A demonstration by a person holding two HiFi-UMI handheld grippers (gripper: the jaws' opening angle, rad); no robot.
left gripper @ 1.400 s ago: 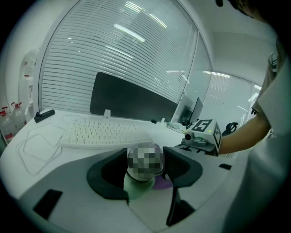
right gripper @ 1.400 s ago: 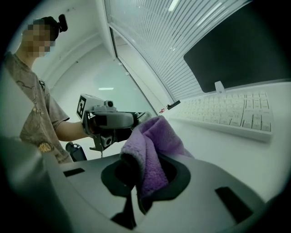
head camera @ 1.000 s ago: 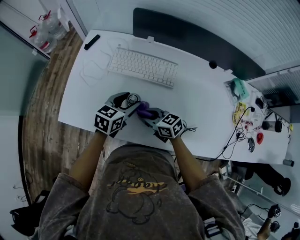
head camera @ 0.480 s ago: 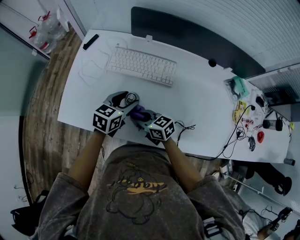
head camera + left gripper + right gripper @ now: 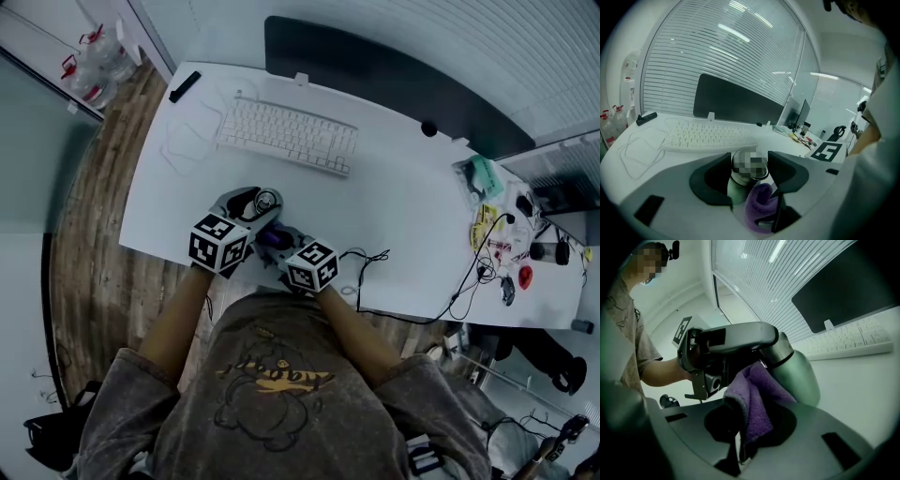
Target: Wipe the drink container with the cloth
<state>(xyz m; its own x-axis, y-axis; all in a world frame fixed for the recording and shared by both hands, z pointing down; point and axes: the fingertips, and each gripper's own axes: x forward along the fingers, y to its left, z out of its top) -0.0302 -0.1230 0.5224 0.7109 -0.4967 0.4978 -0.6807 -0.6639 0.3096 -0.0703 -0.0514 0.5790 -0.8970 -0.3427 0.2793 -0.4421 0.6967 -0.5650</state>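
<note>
A grey-green metal drink container [image 5: 738, 183] stands on the white desk [image 5: 403, 206] near its front edge, its top [image 5: 266, 200] showing in the head view. My left gripper [image 5: 749, 164] holds it by the upper body, one jaw on each side; in the right gripper view its grey finger wraps around the container [image 5: 799, 376]. My right gripper [image 5: 745, 427] is shut on a purple cloth [image 5: 754, 399], which presses against the container's side. In the head view the cloth [image 5: 274, 236] lies between the left gripper [image 5: 258, 204] and the right gripper [image 5: 279, 242].
A white keyboard [image 5: 286, 133] and a dark monitor [image 5: 375, 75] lie behind the container. A white cable loop [image 5: 187, 141] and a black remote [image 5: 184, 84] sit at the far left. Black cables [image 5: 464, 277] and small clutter [image 5: 497, 234] fill the right end.
My right gripper has slid left and toward the person with the cloth, along the container's side. The left gripper and the container have stayed put.
</note>
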